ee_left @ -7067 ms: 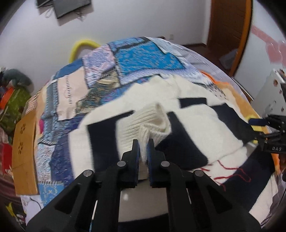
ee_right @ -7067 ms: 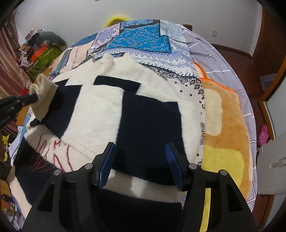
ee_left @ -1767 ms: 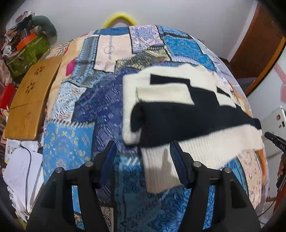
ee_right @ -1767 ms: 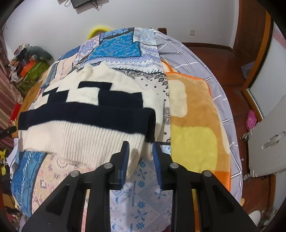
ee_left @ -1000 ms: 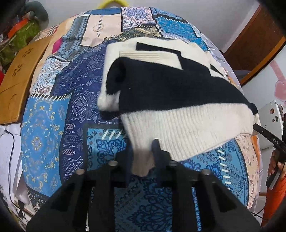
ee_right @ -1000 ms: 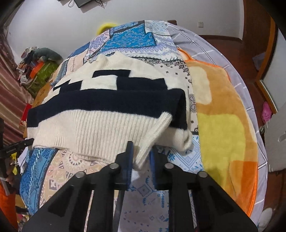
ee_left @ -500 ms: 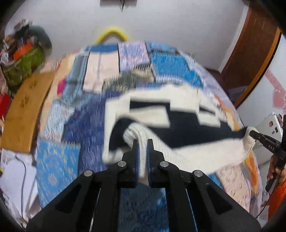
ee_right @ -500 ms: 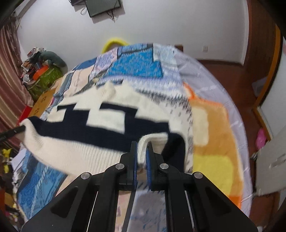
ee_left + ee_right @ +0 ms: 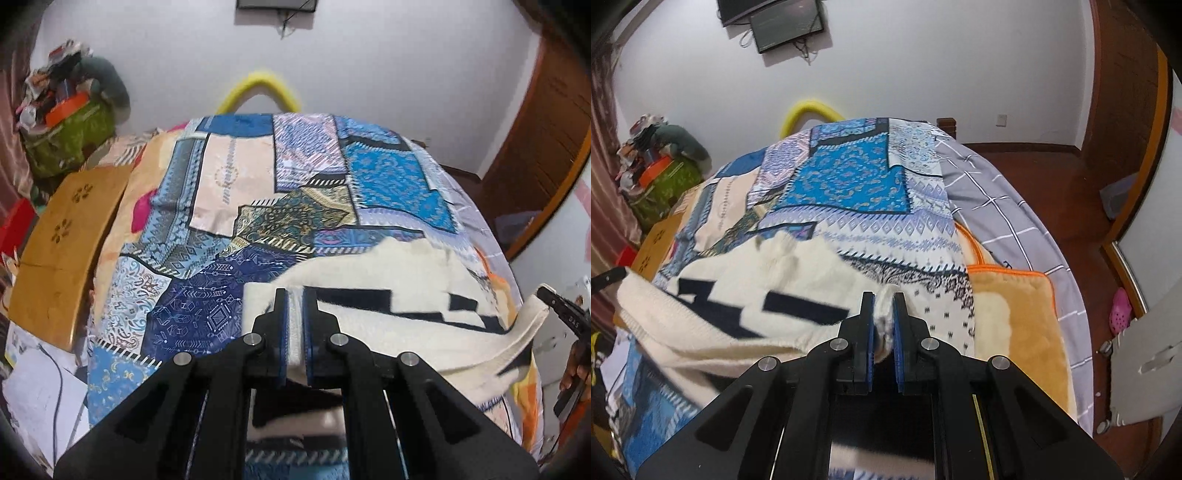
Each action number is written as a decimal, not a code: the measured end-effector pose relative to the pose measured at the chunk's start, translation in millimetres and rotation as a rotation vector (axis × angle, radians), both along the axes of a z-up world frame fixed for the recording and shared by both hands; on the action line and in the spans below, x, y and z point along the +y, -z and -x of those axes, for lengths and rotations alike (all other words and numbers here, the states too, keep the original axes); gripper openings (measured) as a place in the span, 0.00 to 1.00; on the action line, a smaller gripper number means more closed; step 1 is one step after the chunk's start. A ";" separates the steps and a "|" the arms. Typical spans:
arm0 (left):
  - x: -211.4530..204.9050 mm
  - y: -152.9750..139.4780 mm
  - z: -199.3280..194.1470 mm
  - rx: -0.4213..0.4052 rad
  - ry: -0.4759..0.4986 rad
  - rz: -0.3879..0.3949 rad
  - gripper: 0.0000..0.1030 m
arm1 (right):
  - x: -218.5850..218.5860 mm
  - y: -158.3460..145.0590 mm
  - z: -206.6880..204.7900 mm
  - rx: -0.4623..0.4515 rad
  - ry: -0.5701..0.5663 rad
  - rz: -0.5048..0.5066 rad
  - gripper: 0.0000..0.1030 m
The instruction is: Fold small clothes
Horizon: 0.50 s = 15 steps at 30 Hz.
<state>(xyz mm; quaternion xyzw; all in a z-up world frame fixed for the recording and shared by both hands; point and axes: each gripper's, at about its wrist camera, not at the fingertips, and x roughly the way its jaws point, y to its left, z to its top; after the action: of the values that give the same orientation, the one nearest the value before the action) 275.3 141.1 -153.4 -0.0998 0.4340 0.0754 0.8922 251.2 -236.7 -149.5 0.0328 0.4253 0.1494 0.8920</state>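
A cream and navy knitted sweater (image 9: pixel 388 317) lies partly folded on the patchwork bedspread (image 9: pixel 258 206); it also shows in the right wrist view (image 9: pixel 768 291). My left gripper (image 9: pixel 294 325) is shut on the sweater's ribbed cream hem at its left corner and holds it lifted above the bed. My right gripper (image 9: pixel 884 321) is shut on the hem's right corner, also lifted. The hem stretches between both grippers above the sweater's body. The right gripper's tip shows at the right edge of the left wrist view (image 9: pixel 554 299).
A wooden board (image 9: pixel 62 254) lies left of the bed, with a green bag (image 9: pixel 70 136) and clutter behind. An orange plush blanket (image 9: pixel 1012 317) and a grey checked sheet (image 9: pixel 1008 206) cover the bed's right side. A yellow hoop (image 9: pixel 258 88) stands behind the bed. A wooden door (image 9: pixel 546 122) is at the right.
Both grippers closed on the sweater's ribbed hem corners, lifted them and carried the hem forward over the body toward the collar end. Earlier the left gripper was open.
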 end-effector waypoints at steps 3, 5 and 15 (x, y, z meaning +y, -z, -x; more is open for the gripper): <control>9.4 15.4 -16.4 0.030 -0.012 0.018 0.06 | 2.0 11.3 -16.3 0.023 0.012 0.010 0.07; 12.3 25.4 -26.1 0.049 -0.013 0.012 0.06 | 2.5 19.1 -25.3 0.037 0.018 0.022 0.07; 25.5 65.1 -65.0 0.126 -0.033 0.007 0.07 | -4.3 66.7 -61.3 0.128 0.061 0.060 0.07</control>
<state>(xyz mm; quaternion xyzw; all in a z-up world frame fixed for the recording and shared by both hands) 340.4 166.6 -218.5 -0.1052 0.4877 0.0948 0.8614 312.6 -241.0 -216.1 0.0285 0.4847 0.1066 0.8677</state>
